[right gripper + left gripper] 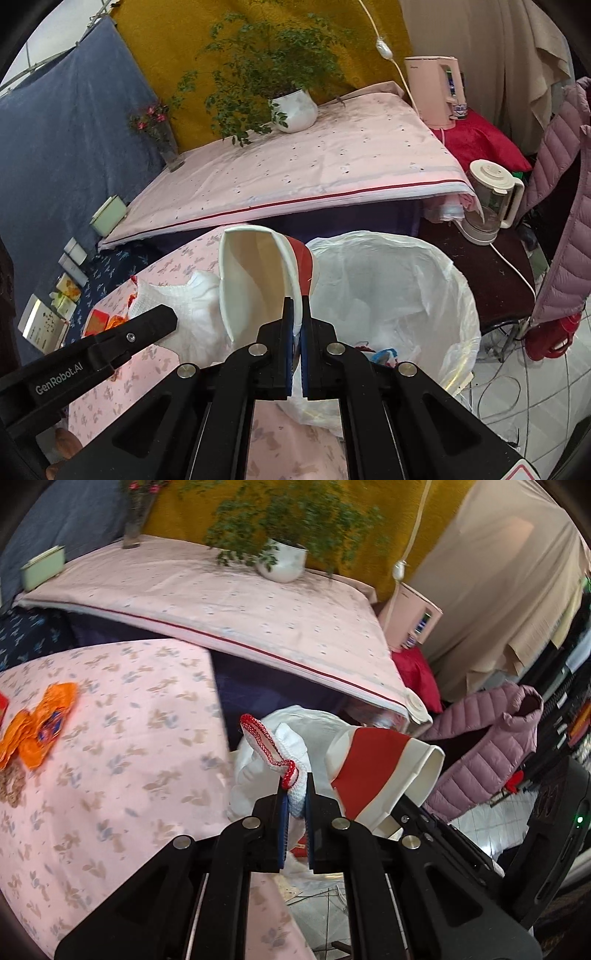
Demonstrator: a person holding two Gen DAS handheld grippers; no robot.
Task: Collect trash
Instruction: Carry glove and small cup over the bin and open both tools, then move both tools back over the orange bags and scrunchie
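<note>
My left gripper (295, 794) is shut on a white knitted cloth with red dotted trim (275, 751), held up beyond the edge of the pink flowered table (129, 738). My right gripper (297, 314) is shut on the rim of a squashed red-and-white paper cup (255, 280), which also shows to the right in the left wrist view (373, 771). Both hang just left of a bin lined with a white plastic bag (406, 288), with some scraps at its bottom. In the right wrist view the left gripper (159, 317) comes in from the left with the cloth (184, 299).
Orange wrappers (40, 727) and a red packet (98, 321) lie on the flowered table. Behind it is a higher pink-covered surface (314, 166) with a potted plant (295, 110) and a vase. A kettle (436, 92), a blender jug (491, 199) and a mauve padded jacket (491, 746) stand right of the bin.
</note>
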